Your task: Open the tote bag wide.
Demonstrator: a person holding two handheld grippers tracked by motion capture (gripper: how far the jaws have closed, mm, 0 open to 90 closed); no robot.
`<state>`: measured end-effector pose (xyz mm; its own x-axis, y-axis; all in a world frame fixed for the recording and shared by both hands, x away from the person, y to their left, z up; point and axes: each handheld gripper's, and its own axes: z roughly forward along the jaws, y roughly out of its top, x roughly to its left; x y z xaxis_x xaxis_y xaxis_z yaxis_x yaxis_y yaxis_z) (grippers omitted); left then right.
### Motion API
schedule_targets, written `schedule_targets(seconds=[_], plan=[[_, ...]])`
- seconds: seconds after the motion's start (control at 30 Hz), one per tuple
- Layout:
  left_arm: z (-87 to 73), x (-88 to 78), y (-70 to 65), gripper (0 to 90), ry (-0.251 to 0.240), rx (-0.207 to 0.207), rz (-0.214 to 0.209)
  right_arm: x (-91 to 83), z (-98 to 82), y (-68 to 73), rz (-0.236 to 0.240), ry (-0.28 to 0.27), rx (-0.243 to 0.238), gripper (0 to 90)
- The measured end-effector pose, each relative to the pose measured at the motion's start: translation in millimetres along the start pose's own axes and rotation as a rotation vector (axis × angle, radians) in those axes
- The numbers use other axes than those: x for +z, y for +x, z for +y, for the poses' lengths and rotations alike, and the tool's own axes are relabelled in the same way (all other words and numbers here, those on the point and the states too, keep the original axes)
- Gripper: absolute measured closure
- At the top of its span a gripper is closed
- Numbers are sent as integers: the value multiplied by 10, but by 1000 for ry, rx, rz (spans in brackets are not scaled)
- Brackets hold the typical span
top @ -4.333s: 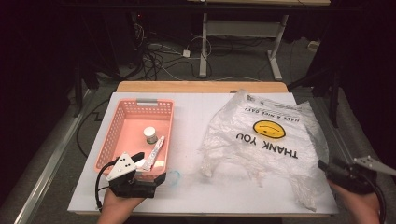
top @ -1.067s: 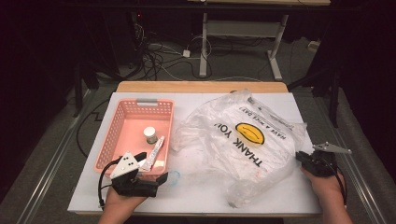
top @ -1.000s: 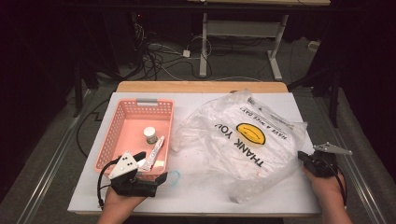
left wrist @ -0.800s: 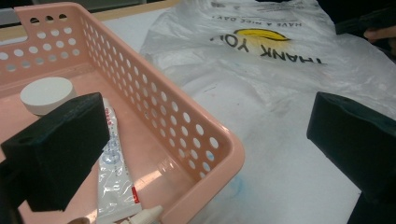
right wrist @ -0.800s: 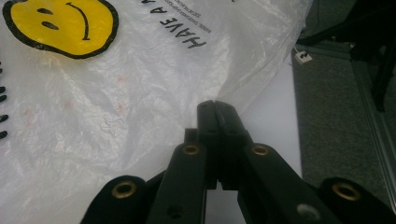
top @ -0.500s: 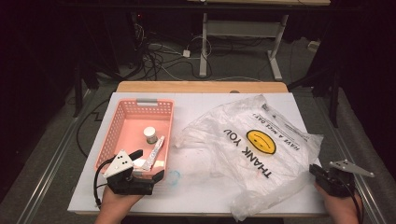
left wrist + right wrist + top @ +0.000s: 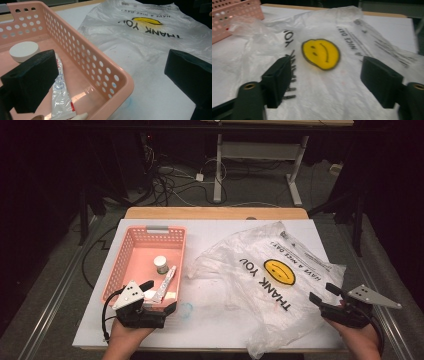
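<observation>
My right tool [image 7: 326, 296] has just been opening, nothing between its jaws; the thin, slippery plastic bag [image 7: 260, 280] wants pinching at its edge.

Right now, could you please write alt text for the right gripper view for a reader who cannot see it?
A crumpled clear plastic bag with a yellow smiley face lies on a white table, seen between the right gripper's two open black jaws. A pink basket sits at the upper left corner.

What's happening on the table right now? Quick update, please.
Right tool jaws have just been opening, nothing between them, beside plastic bag. Left tool open, straddling the pink basket corner. Bag lies flat; nothing in the way.
</observation>
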<state>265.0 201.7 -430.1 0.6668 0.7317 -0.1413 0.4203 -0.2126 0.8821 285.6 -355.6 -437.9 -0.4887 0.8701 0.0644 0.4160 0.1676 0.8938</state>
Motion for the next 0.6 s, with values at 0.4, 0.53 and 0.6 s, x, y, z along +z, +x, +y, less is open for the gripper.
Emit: schedule_targets(seconds=[0.4, 0.53, 0.6], plan=[[5, 49, -43, 0, 16, 7, -7, 310, 190, 298, 40, -1, -58, 1], [6, 44, -35, 0, 25, 1, 2, 468, 311, 358, 53, 26, -103, 1], [6, 46, -28, 0, 29, -2, -1, 533, 358, 359, 57, 38, -111, 1]])
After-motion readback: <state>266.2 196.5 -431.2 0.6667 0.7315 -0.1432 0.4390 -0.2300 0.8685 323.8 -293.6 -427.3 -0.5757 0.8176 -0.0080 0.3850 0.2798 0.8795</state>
